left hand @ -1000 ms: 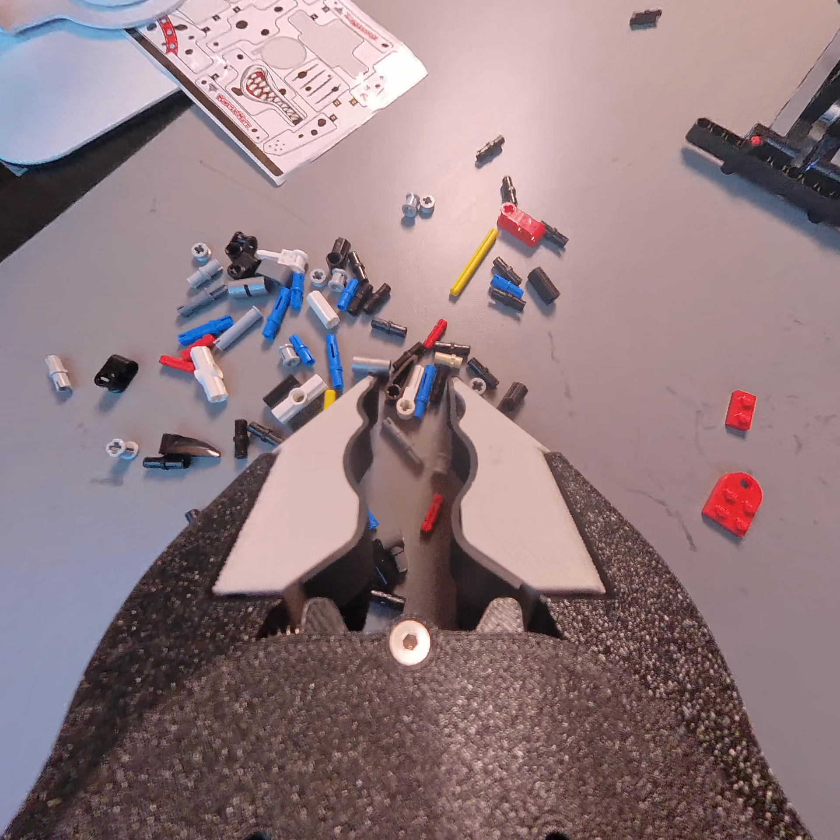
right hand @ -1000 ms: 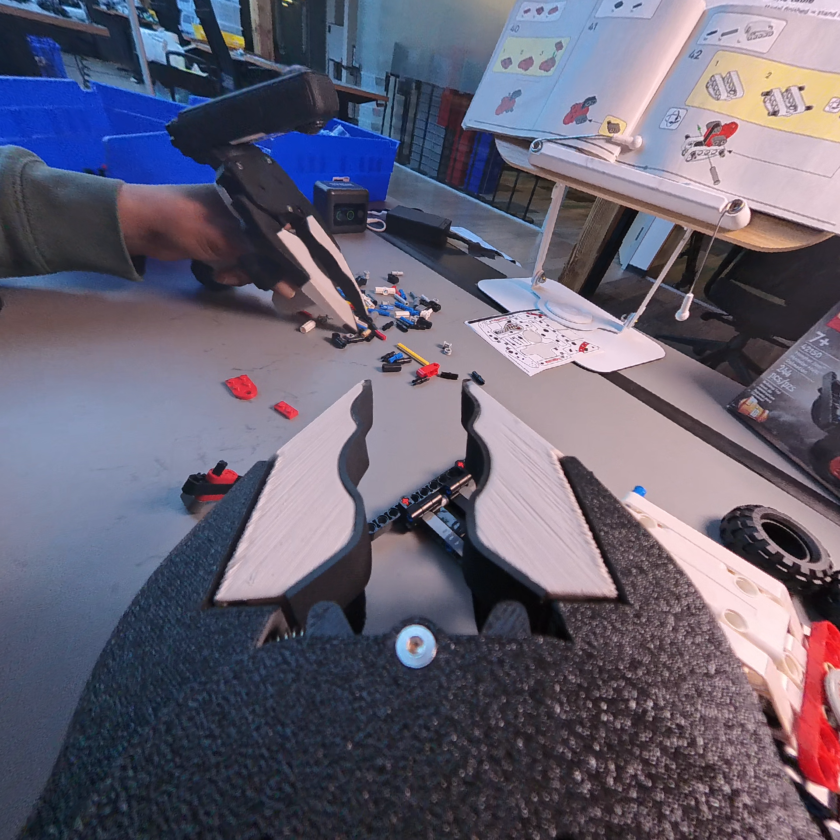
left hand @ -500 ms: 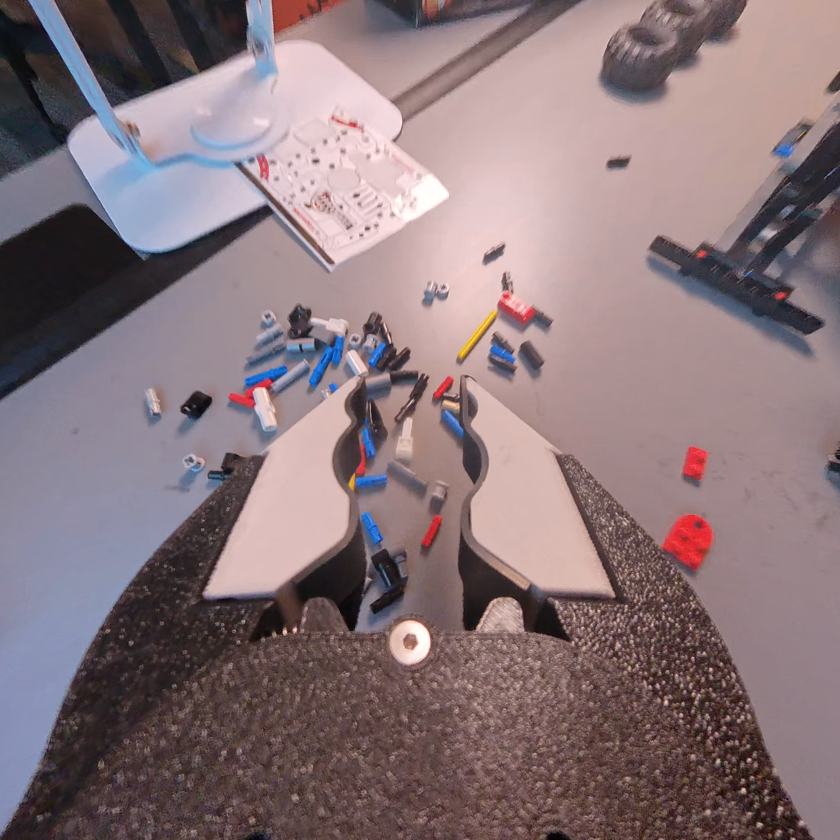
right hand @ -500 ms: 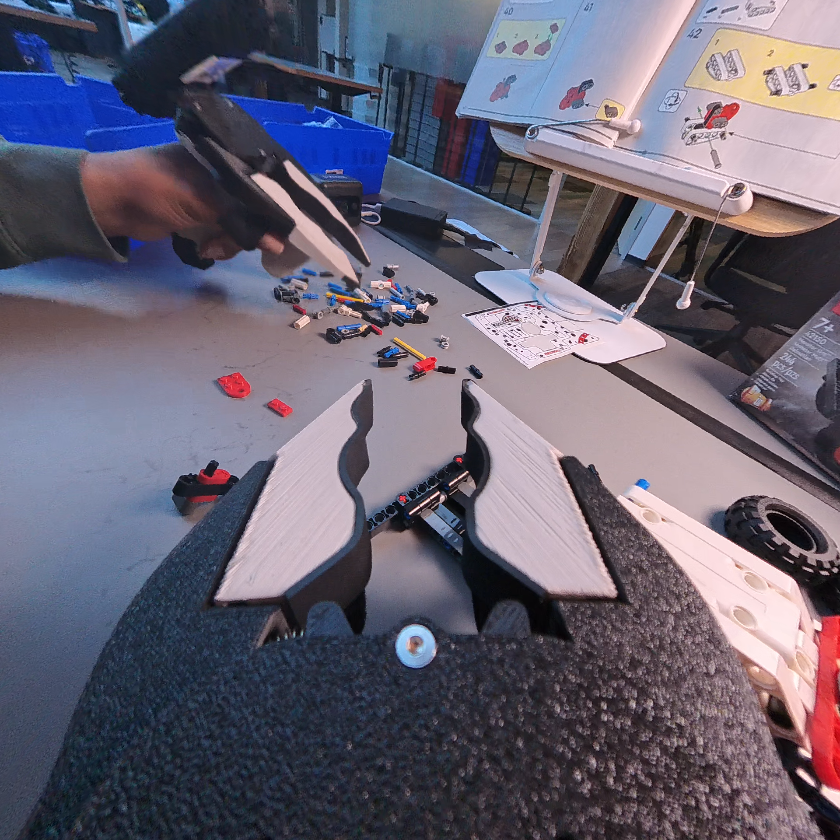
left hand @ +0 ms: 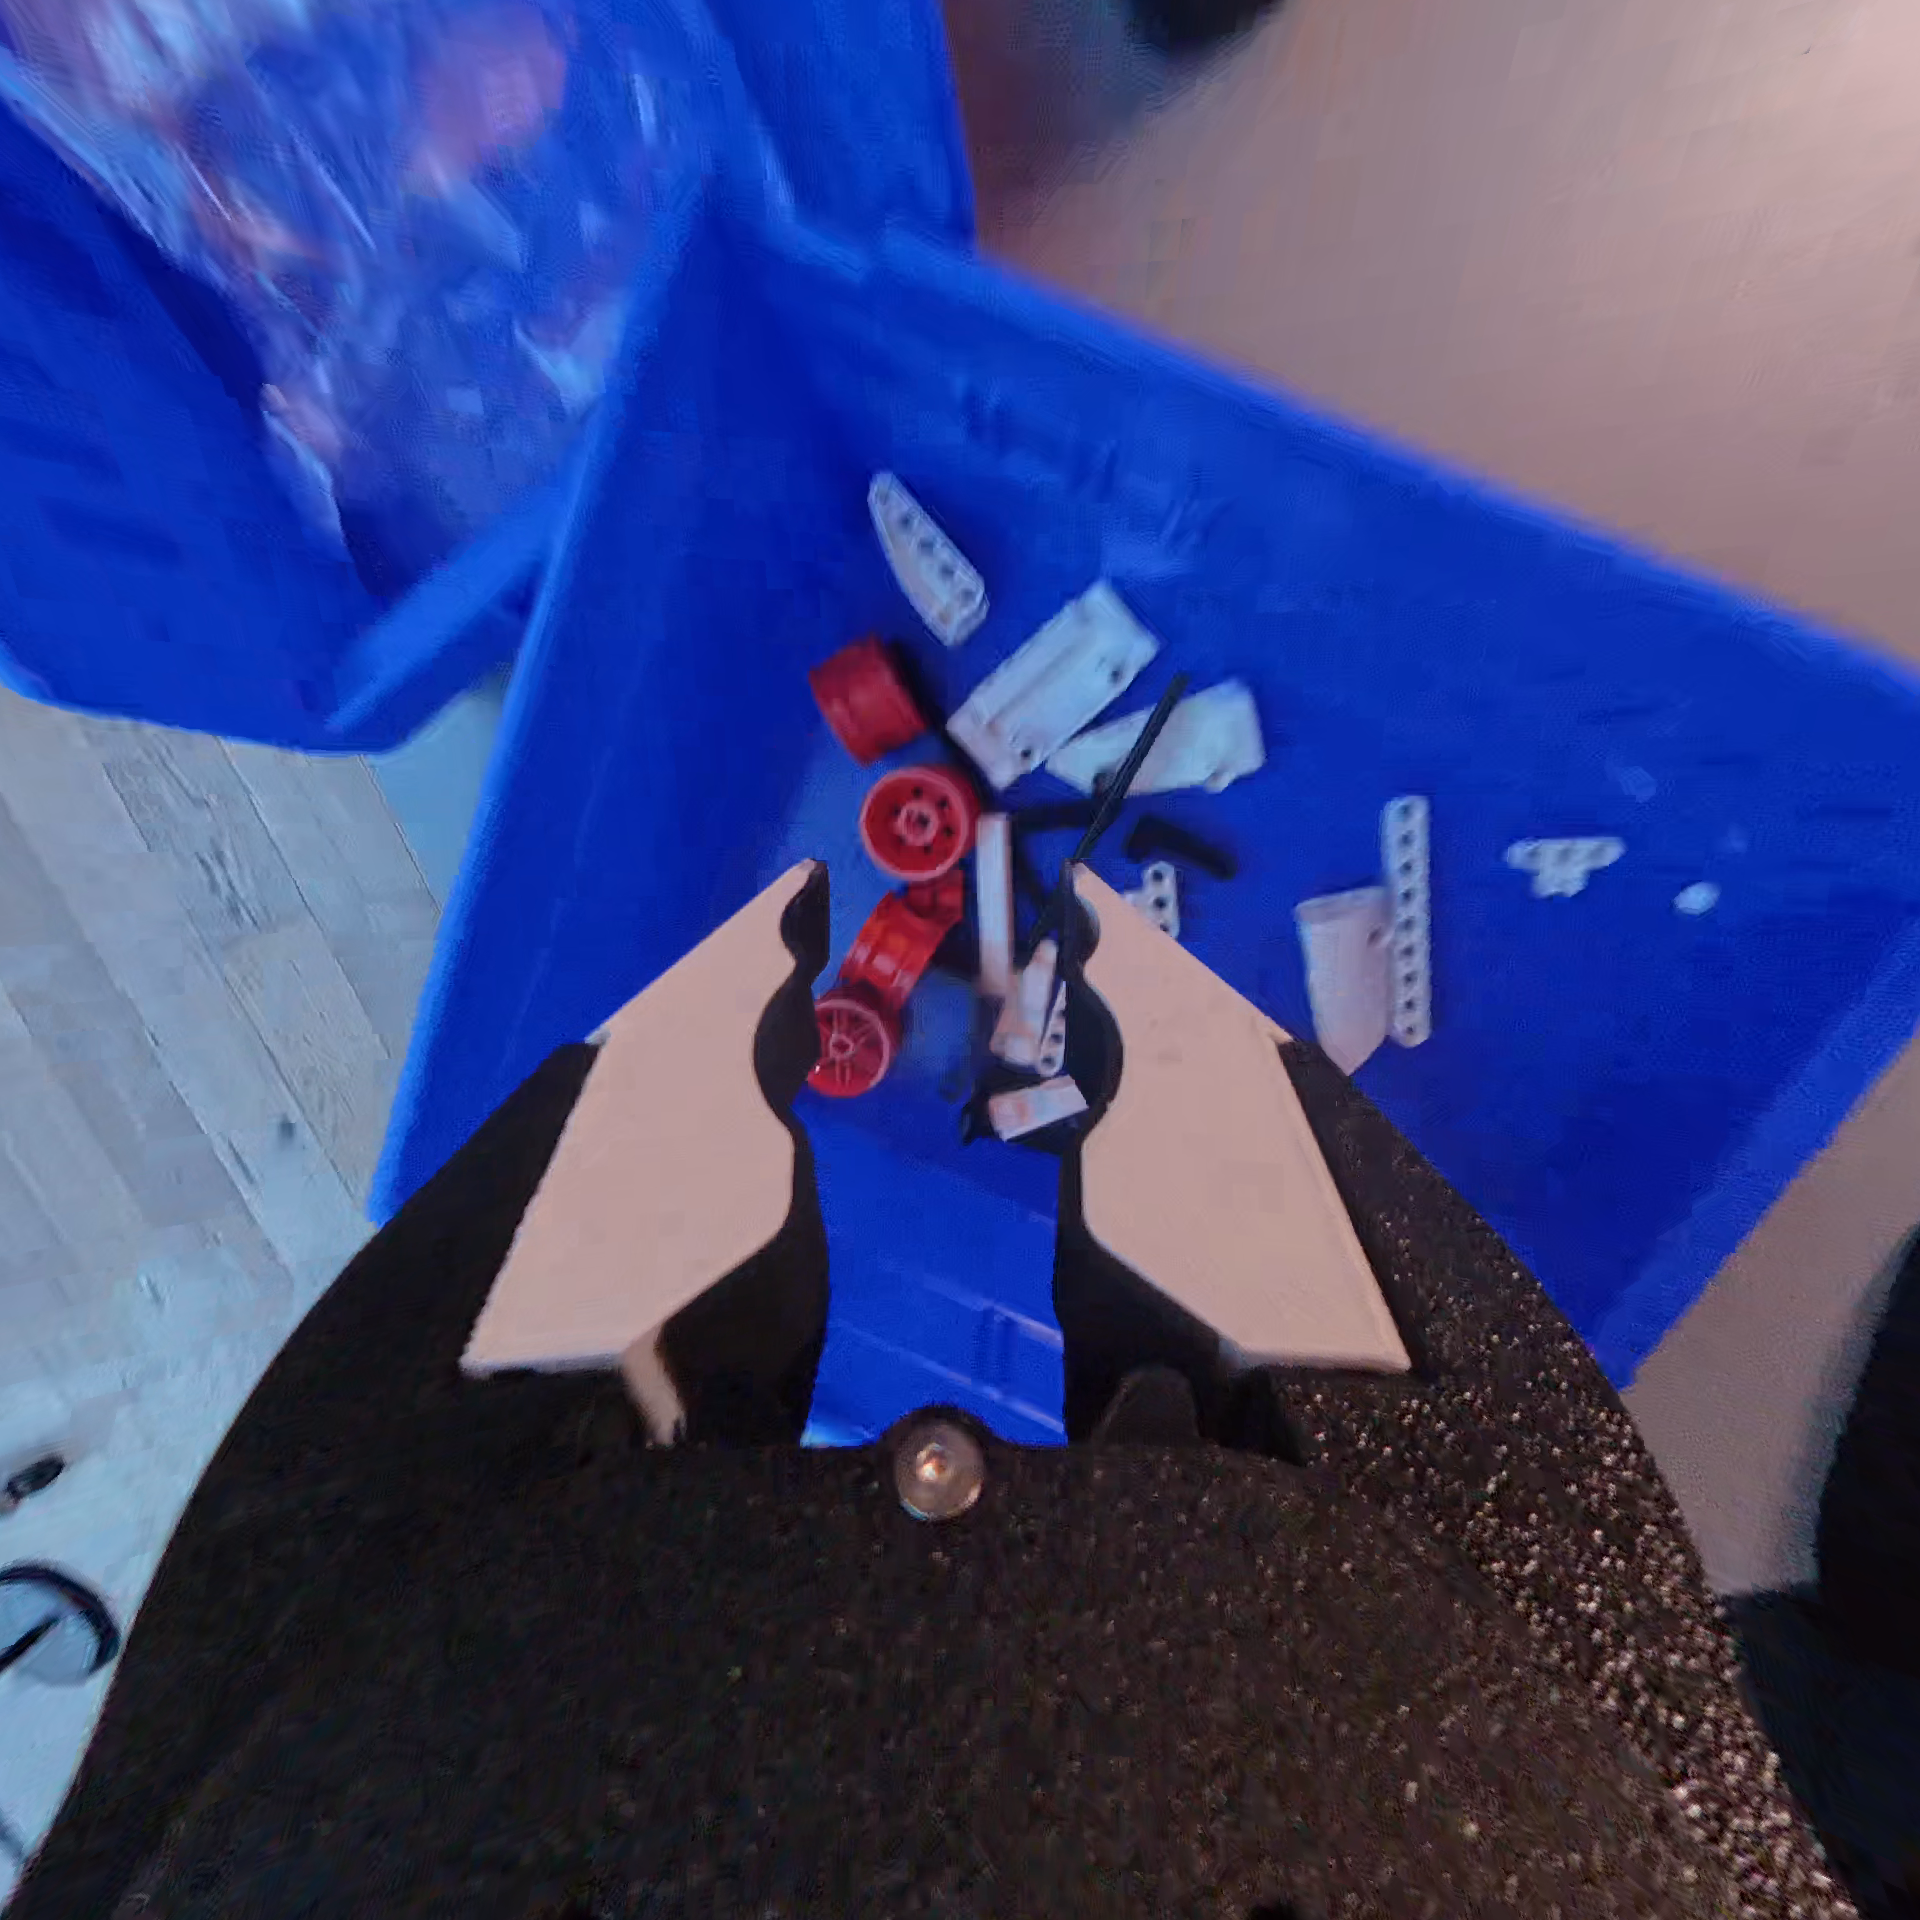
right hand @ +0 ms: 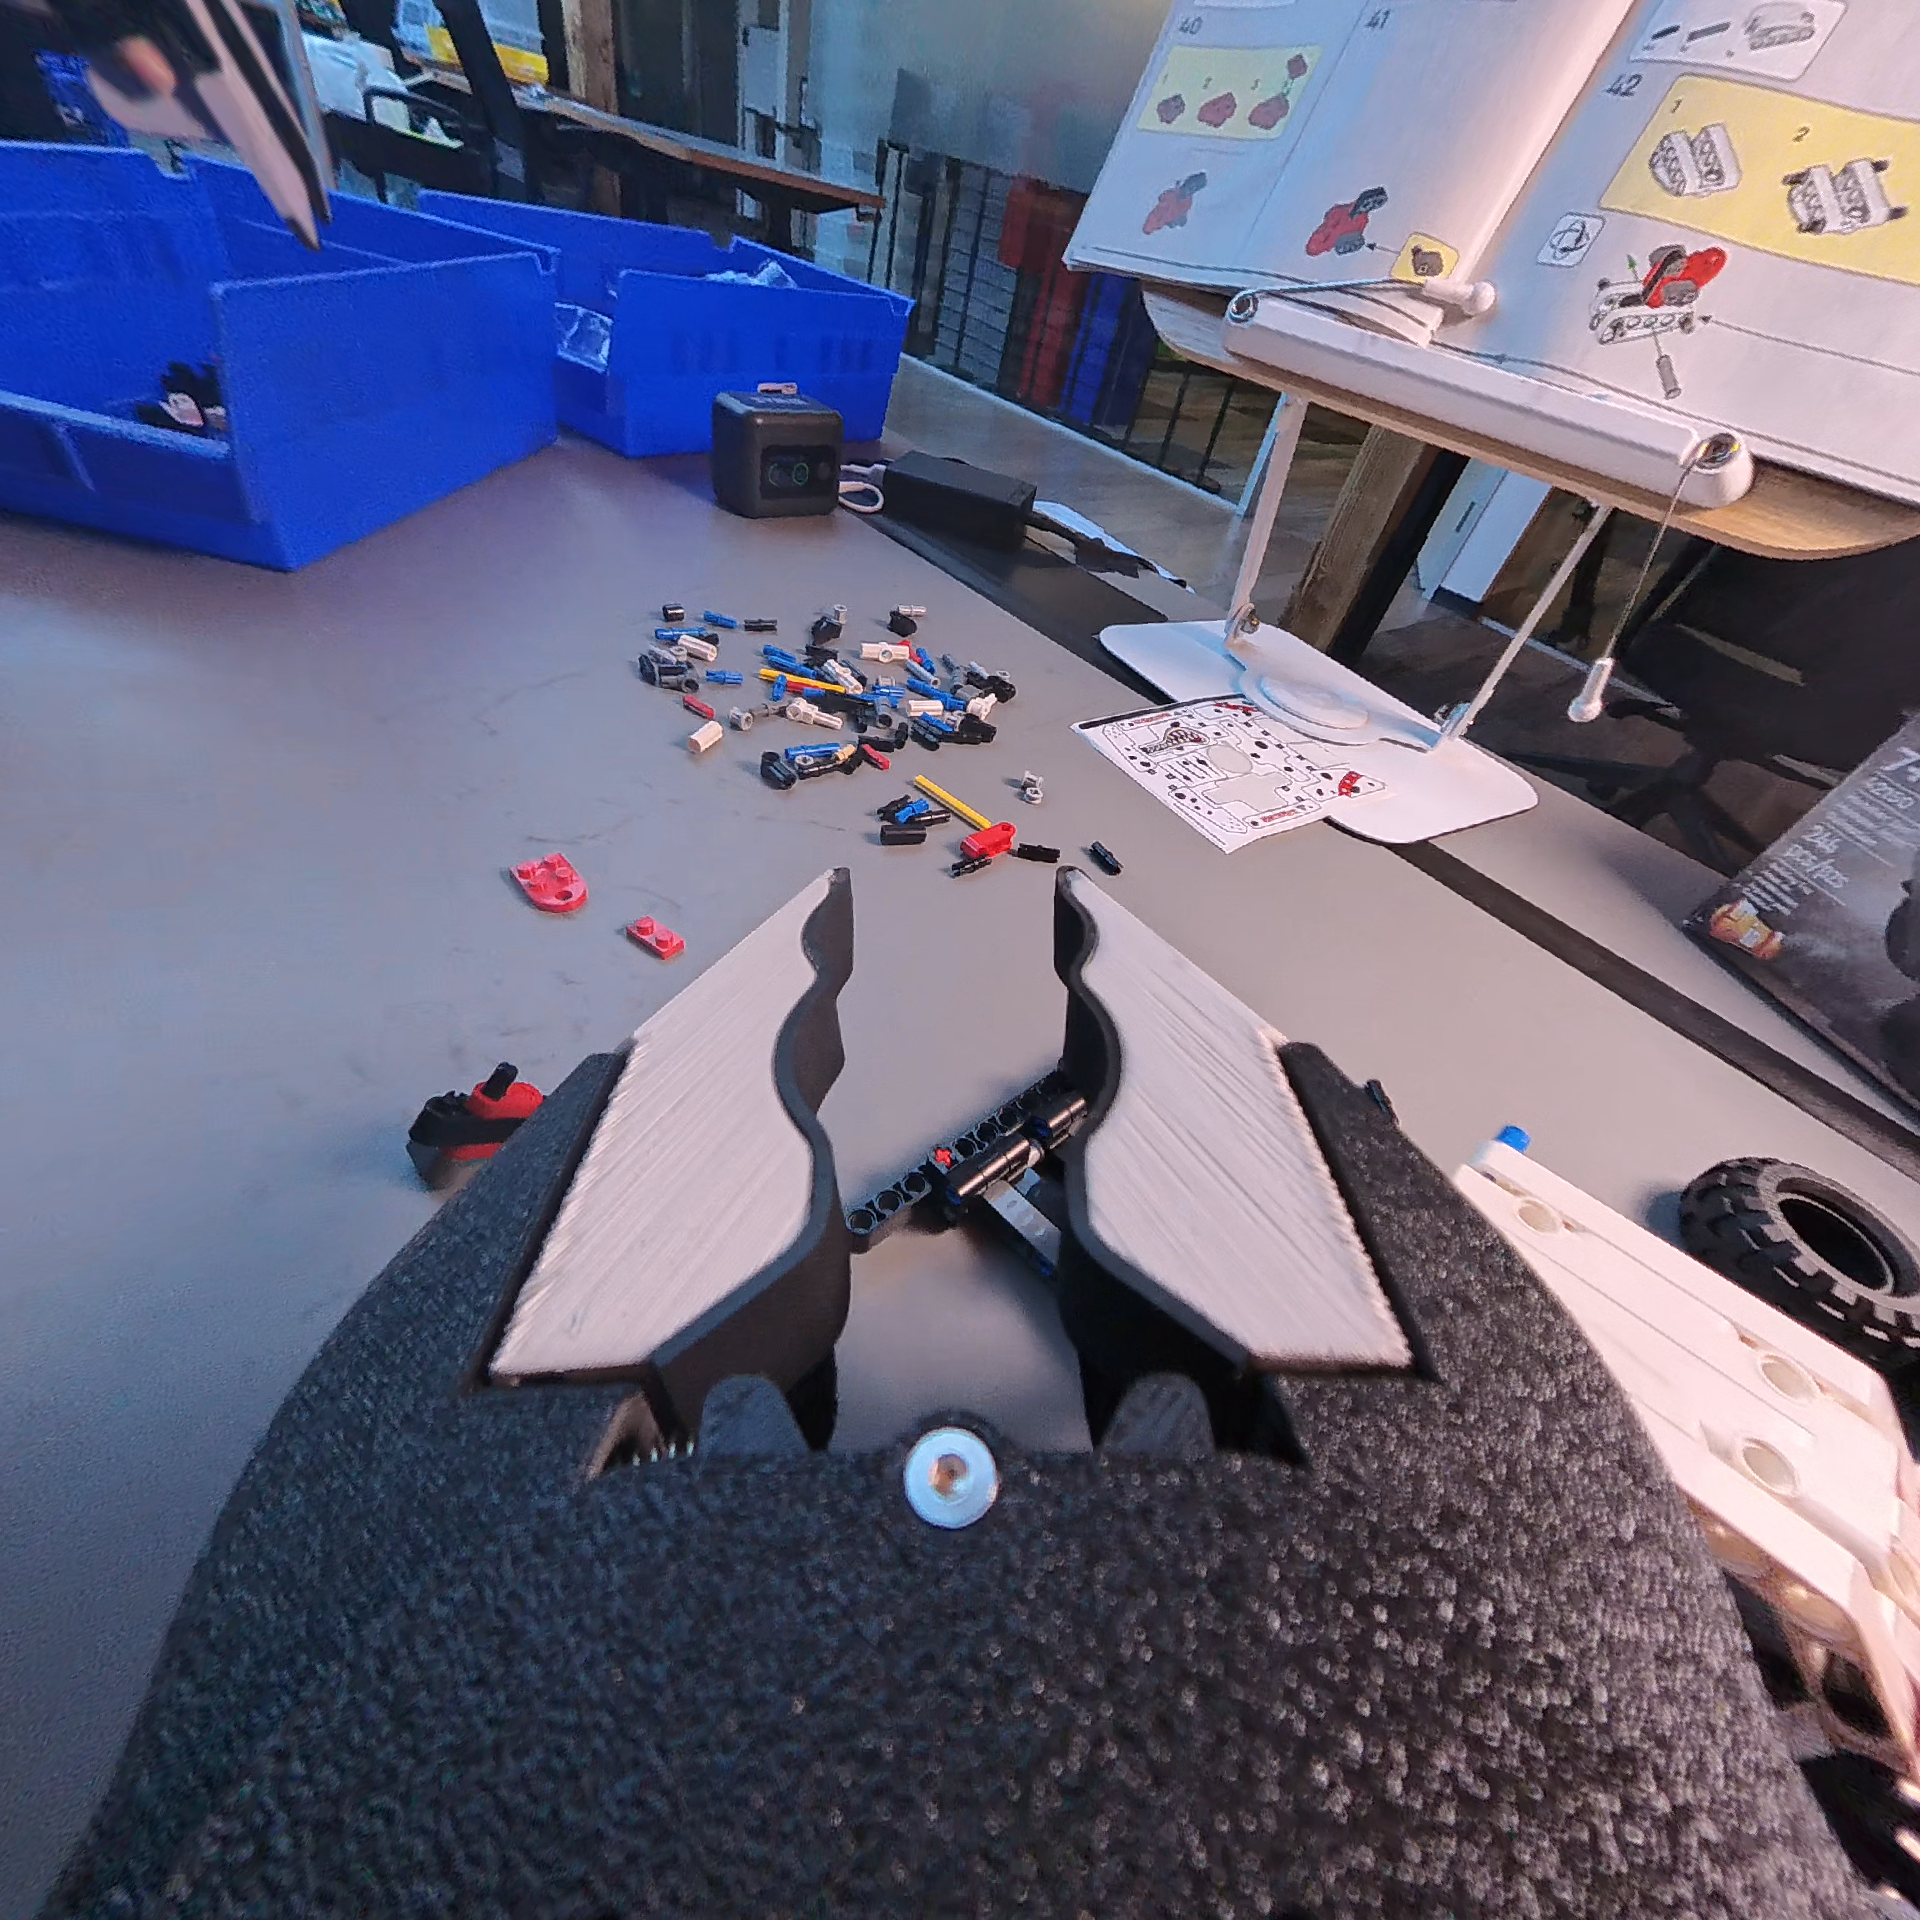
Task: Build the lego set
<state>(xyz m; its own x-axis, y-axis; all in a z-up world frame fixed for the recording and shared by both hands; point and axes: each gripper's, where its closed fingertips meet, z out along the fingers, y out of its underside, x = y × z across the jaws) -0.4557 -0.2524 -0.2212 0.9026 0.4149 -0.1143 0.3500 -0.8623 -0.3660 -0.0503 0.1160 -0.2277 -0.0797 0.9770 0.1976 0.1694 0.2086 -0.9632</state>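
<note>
Now the left gripper (left hand: 940, 894) hangs empty, fingers parted, over a blue bin (left hand: 1351, 499) whose red wheels (left hand: 920, 821) and white panels (left hand: 1049, 681) lie ahead, having left the desk's small-parts pile (right hand: 831, 696). Right gripper (right hand: 954, 883) stays parted above the black beam (right hand: 977, 1158).

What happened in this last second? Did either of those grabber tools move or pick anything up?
The left gripper swung away from the pile of small pieces on the table to above a blue bin holding red wheels and white parts, open and empty. The right gripper stayed put, open, over the black frame.
</note>
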